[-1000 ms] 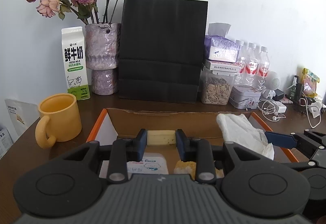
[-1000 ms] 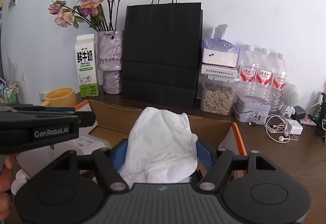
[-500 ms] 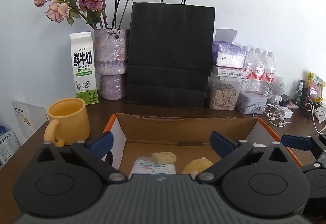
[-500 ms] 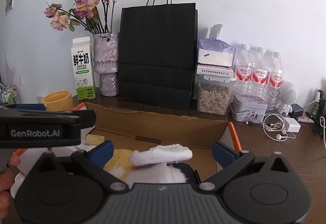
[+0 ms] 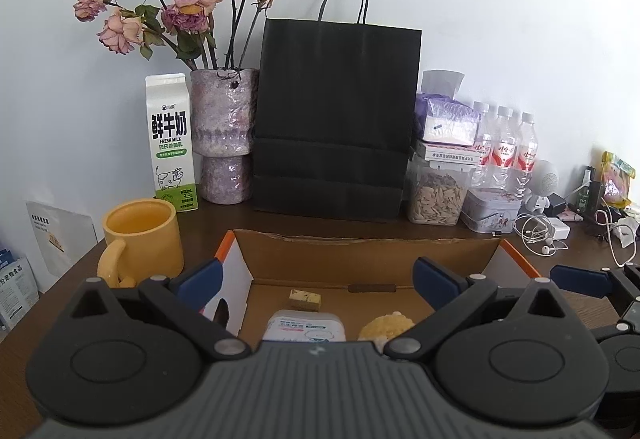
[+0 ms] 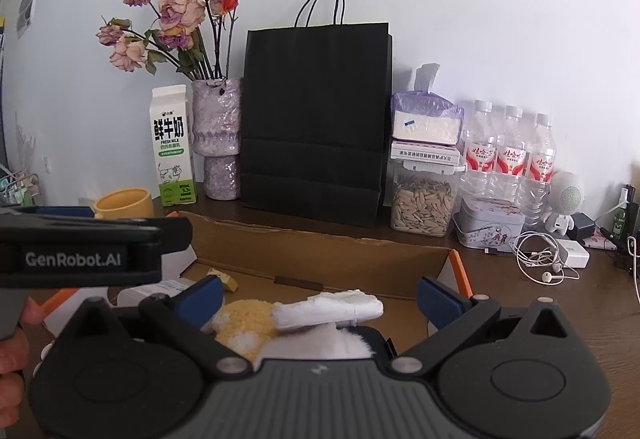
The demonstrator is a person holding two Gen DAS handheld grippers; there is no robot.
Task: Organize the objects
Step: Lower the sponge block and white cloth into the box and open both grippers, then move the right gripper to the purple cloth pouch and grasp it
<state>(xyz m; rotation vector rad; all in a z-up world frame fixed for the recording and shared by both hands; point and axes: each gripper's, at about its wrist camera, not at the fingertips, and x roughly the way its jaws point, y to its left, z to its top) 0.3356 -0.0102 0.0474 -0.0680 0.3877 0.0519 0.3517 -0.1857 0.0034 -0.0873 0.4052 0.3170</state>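
An open cardboard box (image 5: 360, 255) with orange edges lies on the dark wooden table. Inside it rest a small pale yellow block (image 5: 305, 298), a white pack with printed label (image 5: 305, 326) and a yellow sponge (image 5: 385, 324). My left gripper (image 5: 318, 277) hovers over the box's near side, open, with nothing between its blue pads. In the right wrist view the box (image 6: 320, 255) also holds a folded white cloth (image 6: 328, 309) lying beside the yellow sponge (image 6: 244, 315). My right gripper (image 6: 320, 293) stands open above the cloth, clear of it.
A yellow mug (image 5: 140, 237) stands left of the box. Along the wall are a milk carton (image 5: 171, 143), a vase of dried roses (image 5: 224, 135), a black paper bag (image 5: 334, 119), a jar of seeds (image 5: 437, 193), water bottles (image 5: 504, 147), a tin and earphone cables (image 5: 538, 233).
Both grippers opened wide. The left one let the yellow block go into the box; the right one let go of the white cloth, which now lies folded in the box.
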